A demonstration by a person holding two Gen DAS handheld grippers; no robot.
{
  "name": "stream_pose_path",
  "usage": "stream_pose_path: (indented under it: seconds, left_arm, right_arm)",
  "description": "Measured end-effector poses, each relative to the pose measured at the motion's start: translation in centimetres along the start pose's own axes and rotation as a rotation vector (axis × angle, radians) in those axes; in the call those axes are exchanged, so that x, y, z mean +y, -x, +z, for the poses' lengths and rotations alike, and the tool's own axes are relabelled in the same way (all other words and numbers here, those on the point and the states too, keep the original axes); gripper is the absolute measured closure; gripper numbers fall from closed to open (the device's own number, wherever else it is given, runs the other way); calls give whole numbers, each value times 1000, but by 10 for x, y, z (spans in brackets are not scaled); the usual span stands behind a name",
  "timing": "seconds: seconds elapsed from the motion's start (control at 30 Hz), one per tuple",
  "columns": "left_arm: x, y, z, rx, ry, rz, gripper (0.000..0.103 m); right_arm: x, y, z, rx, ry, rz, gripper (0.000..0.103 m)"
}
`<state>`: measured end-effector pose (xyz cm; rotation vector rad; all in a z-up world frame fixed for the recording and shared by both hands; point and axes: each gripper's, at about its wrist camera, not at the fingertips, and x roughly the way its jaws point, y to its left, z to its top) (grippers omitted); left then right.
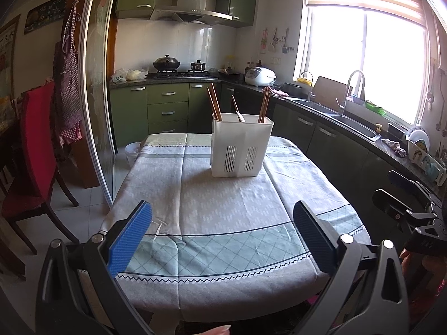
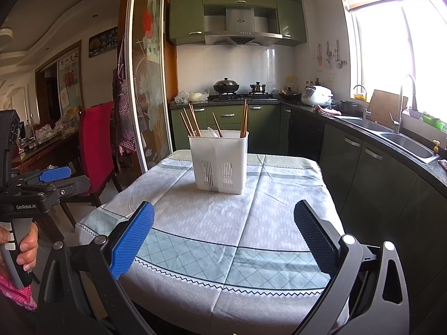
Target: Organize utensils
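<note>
Holder (image 1: pixel 241 145): white plastic caddy, rectangular w/ rounded rim, two slotted vent panels on near wall; stands upright on table (image 1: pixel 223 209), toward far end. Wooden chopsticks (image 1: pixel 214 102) lean out of its left compartment, another pair (image 1: pixel 264 104) at its right corner; one more stick & a pale spoon (image 2: pixel 213 133) sit between them. Tablecloth around holder: woven cotton look, grey-white w/ dashed chevron weave, pale green lattice band edged by dark zigzag trim near its front hem; creases run lengthwise.

L gripper (image 1: pixel 222 231): fingers spread wide apart, nothing between them; blue dimpled rubber pads on black frames, well short of holder. R gripper (image 2: pixel 223 234): likewise wide open & empty, same blue textured pads, also well apart from holder. In right-wrist view, the L gripper's body shows left of holder, held by a hand (image 2: pixel 26 244); white label reads "GenRobot.AI" (image 2: pixel 25 207).

Behind holder: glossy olive cabinets w/ bar handles, steel range hood (image 2: pixel 241 29) (logo too small to read), black wok (image 2: pixel 226 86) on hob, white rice cooker (image 2: pixel 317 95). Right of holder: steel double sink (image 2: pixel 391 134). Left of holder: red-covered chair (image 2: pixel 96 145).
</note>
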<state>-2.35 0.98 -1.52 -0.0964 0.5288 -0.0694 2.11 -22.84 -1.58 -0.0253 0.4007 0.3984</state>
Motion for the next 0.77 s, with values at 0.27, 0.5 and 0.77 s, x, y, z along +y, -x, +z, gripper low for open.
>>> stream_pose_path:
  seconds: [0.27, 0.5, 0.77]
  left_arm:
    - [2, -3, 1, -9, -2, 27, 7]
    - [3, -6, 0, -13, -13, 55, 7]
    - [9, -25, 0, 41, -3, 68, 7]
  right_arm:
    - [-1, -4, -5, 5, 1, 1, 5]
    - [-4, -11, -10, 15, 2, 0, 5]
    - [-8, -19, -12, 45, -16, 2, 5]
